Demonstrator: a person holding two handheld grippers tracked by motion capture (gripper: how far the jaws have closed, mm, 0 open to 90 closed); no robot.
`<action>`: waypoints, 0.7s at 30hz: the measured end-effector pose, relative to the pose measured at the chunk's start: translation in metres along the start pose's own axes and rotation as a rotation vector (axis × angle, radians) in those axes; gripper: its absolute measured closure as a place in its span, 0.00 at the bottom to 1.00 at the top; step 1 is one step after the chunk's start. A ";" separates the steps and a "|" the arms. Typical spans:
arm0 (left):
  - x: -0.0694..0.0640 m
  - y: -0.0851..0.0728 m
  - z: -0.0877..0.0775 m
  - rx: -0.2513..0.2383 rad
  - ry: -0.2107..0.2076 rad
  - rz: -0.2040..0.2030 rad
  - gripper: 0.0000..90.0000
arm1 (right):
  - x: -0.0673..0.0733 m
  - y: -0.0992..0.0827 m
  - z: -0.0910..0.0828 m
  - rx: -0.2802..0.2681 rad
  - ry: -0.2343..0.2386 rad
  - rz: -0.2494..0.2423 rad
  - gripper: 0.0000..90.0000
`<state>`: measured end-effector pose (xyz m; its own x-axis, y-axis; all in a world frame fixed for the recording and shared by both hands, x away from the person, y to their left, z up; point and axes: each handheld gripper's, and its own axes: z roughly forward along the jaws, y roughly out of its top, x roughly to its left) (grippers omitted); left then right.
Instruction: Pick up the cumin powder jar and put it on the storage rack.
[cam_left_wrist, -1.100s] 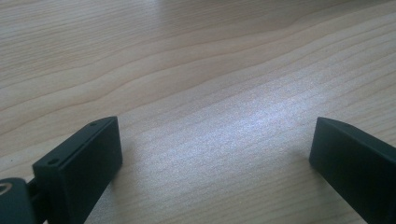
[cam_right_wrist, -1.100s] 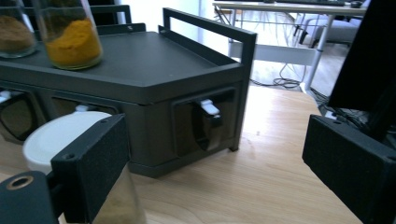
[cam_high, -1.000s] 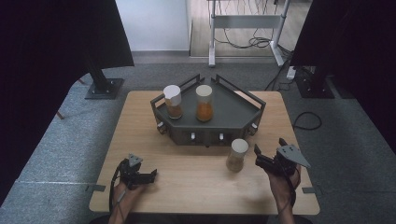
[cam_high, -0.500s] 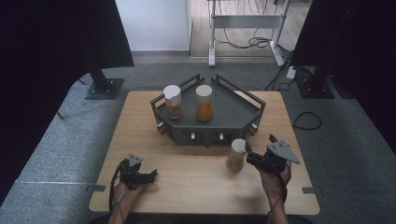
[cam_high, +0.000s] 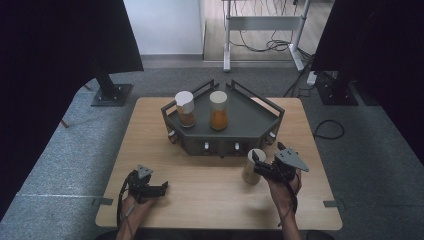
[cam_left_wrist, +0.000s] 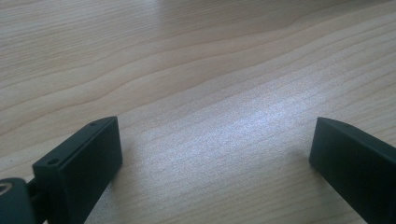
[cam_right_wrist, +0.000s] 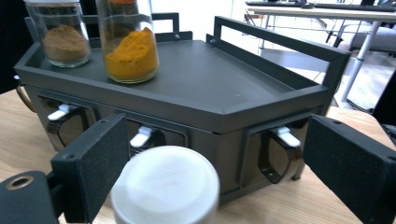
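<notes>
Three spice jars in all, each with a white lid — two stand on the dark rack, one with brown powder and one with orange powder, and a third jar stands on the table in front of it. One rack, six-sided, with raised rails. Its front faces carry small white levers — three can be counted in the right gripper view. Two grippers: the left gripper and the right gripper. One table. Two black stands flank it on the floor.

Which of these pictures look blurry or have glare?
Left gripper view: a pale sheen of glare on the table. Right gripper view: the white lid close up is soft, the orange jar sharper. High view: dim, dark at both sides.
</notes>
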<state>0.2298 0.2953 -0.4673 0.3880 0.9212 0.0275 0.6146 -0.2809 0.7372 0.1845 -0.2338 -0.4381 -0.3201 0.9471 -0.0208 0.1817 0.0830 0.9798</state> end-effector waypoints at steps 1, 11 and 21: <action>0.000 0.000 0.000 0.000 0.000 0.000 0.02 | 0.001 0.000 0.001 0.000 0.003 -0.001 0.07; 0.000 0.000 0.000 0.000 -0.001 0.001 0.02 | 0.009 0.003 0.011 -0.004 0.025 -0.008 0.07; 0.001 0.000 0.000 0.000 -0.003 0.003 0.02 | 0.014 0.006 0.016 -0.002 0.035 -0.017 0.08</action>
<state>0.2298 0.2959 -0.4673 0.3917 0.9197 0.0278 0.6135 -0.2836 0.7370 0.1964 -0.2151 -0.4357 -0.3556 0.9341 -0.0302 0.1743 0.0980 0.9798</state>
